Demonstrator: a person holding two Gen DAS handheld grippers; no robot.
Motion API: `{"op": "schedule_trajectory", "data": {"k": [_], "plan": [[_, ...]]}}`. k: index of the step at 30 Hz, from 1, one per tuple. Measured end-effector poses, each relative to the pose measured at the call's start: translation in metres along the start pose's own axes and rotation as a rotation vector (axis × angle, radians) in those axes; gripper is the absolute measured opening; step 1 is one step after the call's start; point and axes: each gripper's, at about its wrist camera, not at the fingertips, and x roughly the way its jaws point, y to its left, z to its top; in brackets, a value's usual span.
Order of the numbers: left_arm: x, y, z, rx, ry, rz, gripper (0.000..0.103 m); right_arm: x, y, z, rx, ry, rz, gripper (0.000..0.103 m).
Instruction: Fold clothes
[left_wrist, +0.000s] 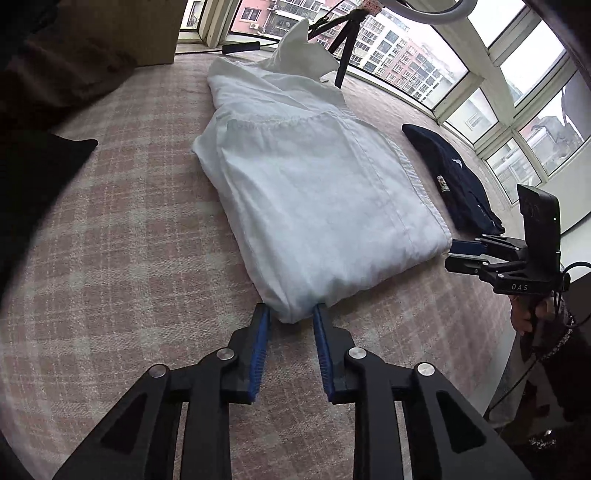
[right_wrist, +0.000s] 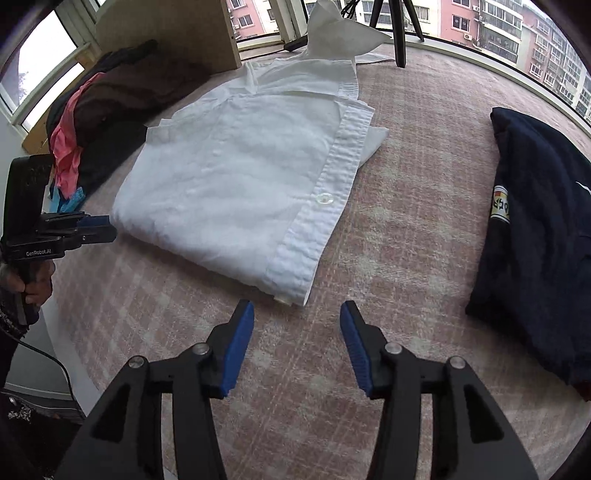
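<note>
A white shirt (left_wrist: 306, 184) lies partly folded on the pink checked bed cover, its button placket (right_wrist: 325, 192) along the right edge in the right wrist view. My left gripper (left_wrist: 291, 312) is open, its blue pads on either side of the shirt's near left corner, which sits between the fingertips. It also shows in the right wrist view (right_wrist: 98, 227) at the shirt's left corner. My right gripper (right_wrist: 297, 312) is open and empty, just short of the shirt's near right corner. It shows in the left wrist view (left_wrist: 456, 253) beside the shirt's right edge.
A folded navy garment (right_wrist: 543, 229) lies to the right of the shirt. A pile of dark and pink clothes (right_wrist: 96, 122) lies at the left back. A tripod (left_wrist: 345, 44) and windows stand beyond the bed. The bed cover (right_wrist: 406, 184) runs between the shirt and the navy garment.
</note>
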Motion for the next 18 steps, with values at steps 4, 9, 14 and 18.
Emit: {"op": "schedule_trajectory", "data": {"k": [4, 9, 14, 18], "plan": [[-0.015, -0.007, 0.005, 0.051, -0.02, -0.023, 0.003, -0.007, 0.007, 0.007, -0.037, -0.018, -0.006, 0.013], [-0.005, -0.002, -0.001, 0.045, 0.033, -0.015, 0.003, -0.003, 0.001, 0.006, -0.039, 0.05, -0.004, 0.009], [-0.026, -0.001, 0.002, 0.04, 0.023, 0.028, 0.001, -0.019, 0.014, 0.006, -0.087, 0.08, -0.06, 0.013], [-0.042, -0.012, 0.031, 0.105, -0.077, 0.086, 0.002, -0.051, 0.012, 0.031, -0.041, -0.076, -0.005, 0.013]]}}
